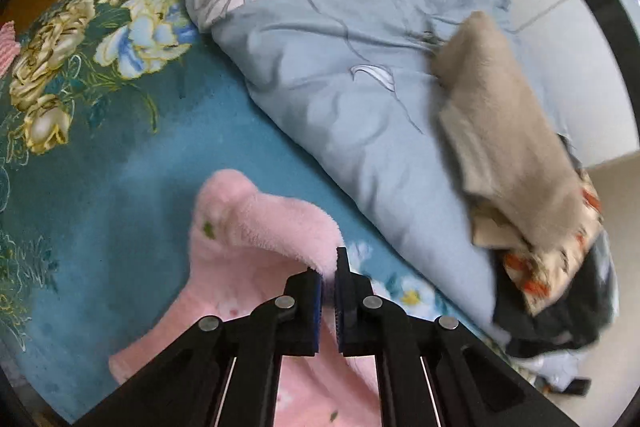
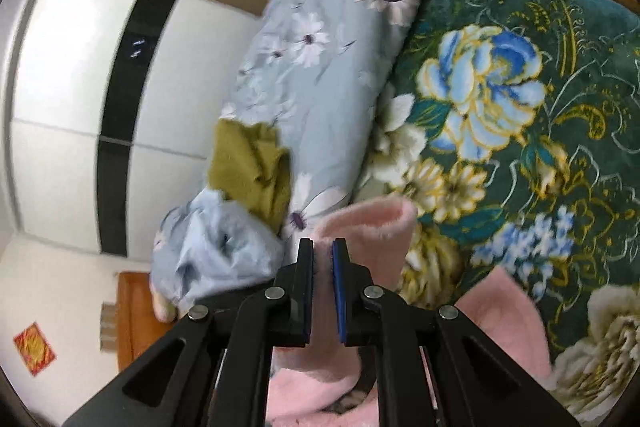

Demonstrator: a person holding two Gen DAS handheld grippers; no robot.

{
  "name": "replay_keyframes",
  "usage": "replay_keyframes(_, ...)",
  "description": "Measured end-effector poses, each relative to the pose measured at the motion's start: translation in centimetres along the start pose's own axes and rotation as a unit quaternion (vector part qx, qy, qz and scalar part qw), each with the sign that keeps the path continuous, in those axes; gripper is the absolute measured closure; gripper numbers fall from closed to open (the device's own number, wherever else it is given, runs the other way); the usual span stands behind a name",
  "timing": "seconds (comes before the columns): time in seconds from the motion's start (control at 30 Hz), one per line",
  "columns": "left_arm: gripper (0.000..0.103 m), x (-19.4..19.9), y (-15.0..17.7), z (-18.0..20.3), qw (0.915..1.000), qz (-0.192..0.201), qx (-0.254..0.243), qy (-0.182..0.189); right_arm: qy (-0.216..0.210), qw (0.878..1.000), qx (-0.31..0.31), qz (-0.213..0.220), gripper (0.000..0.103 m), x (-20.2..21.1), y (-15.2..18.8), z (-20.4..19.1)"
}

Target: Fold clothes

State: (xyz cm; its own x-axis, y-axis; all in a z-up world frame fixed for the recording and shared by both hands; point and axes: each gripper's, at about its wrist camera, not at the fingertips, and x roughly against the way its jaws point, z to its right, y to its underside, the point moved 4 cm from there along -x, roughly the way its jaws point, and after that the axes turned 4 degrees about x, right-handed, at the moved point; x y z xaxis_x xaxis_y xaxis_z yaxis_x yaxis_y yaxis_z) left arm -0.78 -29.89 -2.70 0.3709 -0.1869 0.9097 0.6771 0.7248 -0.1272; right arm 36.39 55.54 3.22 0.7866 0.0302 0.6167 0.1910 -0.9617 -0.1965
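In the left wrist view, the left gripper [image 1: 329, 269] has its 2 black fingers close together, pinching a fuzzy edge of the pink garment [image 1: 260, 227]. The pink garment lies near the camera on the teal flowered bedspread [image 1: 100, 147]. Farther away and to the right lies a pale blue quilt [image 1: 340, 67] with daisies on it. A tan folded cloth [image 1: 504, 115] sits on the quilt's right side, on top of an orange-patterned cloth [image 1: 560, 263]. In the right wrist view, the right gripper [image 2: 323, 255] also has its 2 fingers close together, nipping another soft part of the pink garment [image 2: 372, 223]. The bedspread [image 2: 520, 107] fills the right side. The quilt [image 2: 320, 67] lies to the left with an olive green cloth [image 2: 248, 167] on it. A white wardrobe [image 2: 72, 107] stands far left.
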Motion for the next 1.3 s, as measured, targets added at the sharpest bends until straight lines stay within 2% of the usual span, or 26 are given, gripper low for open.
replay_keyframes(0.07, 0.098, -3.0, -1.1, 0.7, 0.9993, -0.021, 0.031, 0.008, -0.004, 0.999, -0.041, -0.010, 0.094, -2.9, -1.6, 1.1)
replay_keyframes(0.17, 0.098, -7.9, -1.5, 2.2, 0.9965, -0.049, 0.066, 0.013, 0.020, 0.995, -0.097, -0.027, 0.094, -7.8, -3.3, 3.5)
replay_keyframes(0.27, 0.098, -10.7, -1.7, 3.2, 0.9965, -0.037, 0.074, -0.006, 0.034, 0.989, -0.143, -0.029, 0.094, -11.7, -4.1, 5.7)
replay_keyframes(0.47, 0.098, -13.0, -3.1, 4.2, 0.9955, -0.027, 0.090, -0.004, 0.023, 0.985, -0.169, -0.010, 0.094, -15.5, -6.0, 6.8)
replay_keyframes(0.57, 0.097, -13.8, -3.1, 4.4, 0.9956, -0.024, 0.091, -0.002, 0.019, 0.986, -0.166, 0.027, 0.094, -15.7, -7.4, 6.9)
replay_keyframes(0.7, 0.094, -13.0, -2.3, 4.9, 0.9981, -0.022, 0.058, 0.004, 0.040, 0.987, -0.156, 0.006, 0.094, -17.0, -7.0, 7.3)
replay_keyframes(0.77, 0.087, -11.8, -1.6, 5.0, 0.9985, -0.025, 0.041, 0.025, 0.046, 0.989, -0.141, -0.005, 0.094, -17.0, -6.4, 7.3)
replay_keyframes(0.87, 0.070, -8.9, 0.0, 4.9, 0.9971, -0.019, 0.022, 0.070, 0.059, 0.991, -0.116, -0.015, 0.091, -16.5, -5.1, 7.3)
replay_keyframes(0.9, 0.062, -7.7, 0.8, 4.7, 0.9969, -0.012, 0.010, 0.076, 0.064, 0.993, -0.102, -0.018, 0.091, -16.0, -4.4, 7.3)
replay_keyframes(0.93, 0.059, -6.5, 1.7, 4.4, 0.9969, -0.004, -0.004, 0.078, 0.070, 0.993, -0.089, -0.021, 0.091, -15.3, -3.6, 7.2)
replay_keyframes(1.03, 0.054, -3.7, 4.4, 1.8, 0.9979, 0.020, -0.051, 0.036, 0.102, 0.993, -0.042, -0.035, 0.087, -12.8, -0.1, 7.6)
replay_keyframes(1.1, 0.052, -2.1, 6.1, -0.1, 0.9961, 0.035, -0.082, 0.002, 0.126, 0.991, -0.014, -0.045, 0.074, -10.8, 2.5, 8.3)
replay_keyframes(1.17, 0.052, -1.0, 7.3, -2.7, 0.9936, 0.045, -0.098, -0.034, 0.149, 0.987, 0.015, -0.055, 0.068, -8.8, 5.1, 9.0)
replay_keyframes(1.27, 0.052, 1.3, 9.6, -8.3, 0.9929, 0.059, -0.066, -0.080, 0.189, 0.981, 0.019, -0.051, 0.062, -4.6, 9.1, 11.7)
replay_keyframes(1.3, 0.052, 1.8, 10.0, -9.6, 0.9937, 0.061, -0.048, -0.082, 0.195, 0.980, 0.008, -0.045, 0.061, -3.2, 10.3, 12.8)
